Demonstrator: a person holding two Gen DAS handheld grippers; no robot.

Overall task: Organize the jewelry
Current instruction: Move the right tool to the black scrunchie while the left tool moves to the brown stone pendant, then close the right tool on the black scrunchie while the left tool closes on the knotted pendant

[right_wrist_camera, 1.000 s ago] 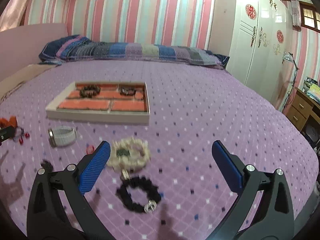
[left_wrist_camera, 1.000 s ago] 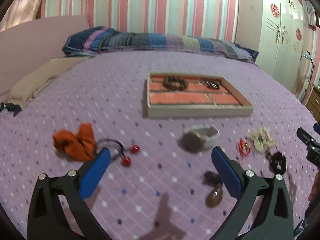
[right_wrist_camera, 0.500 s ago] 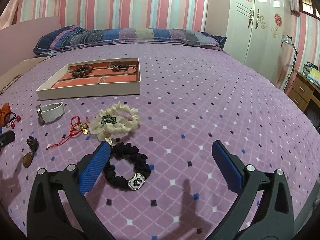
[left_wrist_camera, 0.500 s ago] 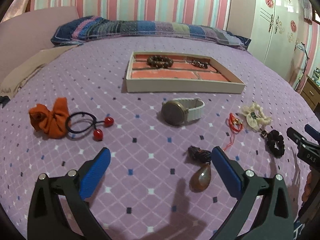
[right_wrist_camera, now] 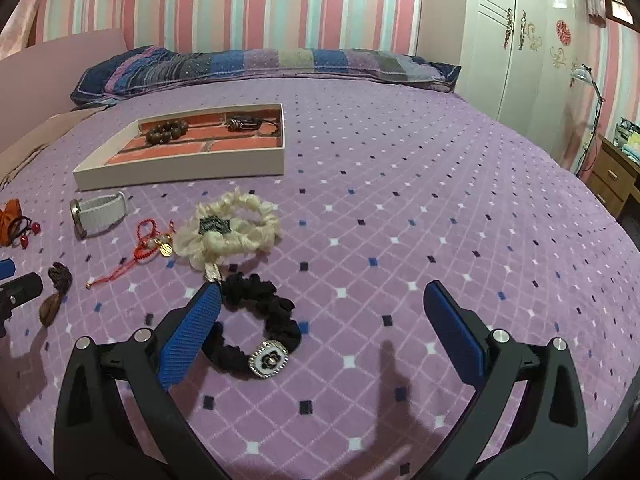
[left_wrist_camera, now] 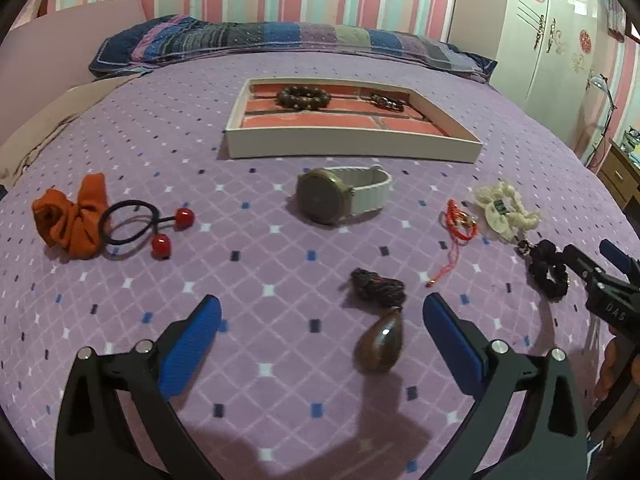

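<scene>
At the bottom of the left wrist view the left gripper (left_wrist_camera: 320, 320) hangs over the purple bed (left_wrist_camera: 160, 140) with its blue fingers (left_wrist_camera: 188, 346) wide apart and nothing between them; just above the gap, toward the right finger, lies a brown teardrop pendant (left_wrist_camera: 378, 343) with its dark cord (left_wrist_camera: 378, 288) bunched beyond it. In the right wrist view the right gripper (right_wrist_camera: 320, 316) is likewise spread and empty, its left finger (right_wrist_camera: 190, 336) overlapping the edge of a black scrunchie (right_wrist_camera: 260, 328) with a flower charm, low and left of centre. Just beyond the scrunchie, touching it by a small tag, sits a cream scrunchie (right_wrist_camera: 228, 232), and left of that a red string bracelet (right_wrist_camera: 148, 244) with a gold charm. Farther up in the left wrist view, at centre, a watch (left_wrist_camera: 340, 196) with a white band lies on its side; at the left edge an orange scrunchie (left_wrist_camera: 70, 216) touches a black hair tie (left_wrist_camera: 132, 222) with two red beads. Beyond the watch, in the upper middle, stands the shallow white tray (left_wrist_camera: 352, 146) with a brick-pattern lining, holding a brown bead bracelet (left_wrist_camera: 303, 97) in its far left part and a smaller dark bracelet (left_wrist_camera: 386, 101) at far right. Behind it a striped pillow (left_wrist_camera: 280, 40) runs along the head of the bed, with a white wardrobe (right_wrist_camera: 520, 40) at the upper right.
</scene>
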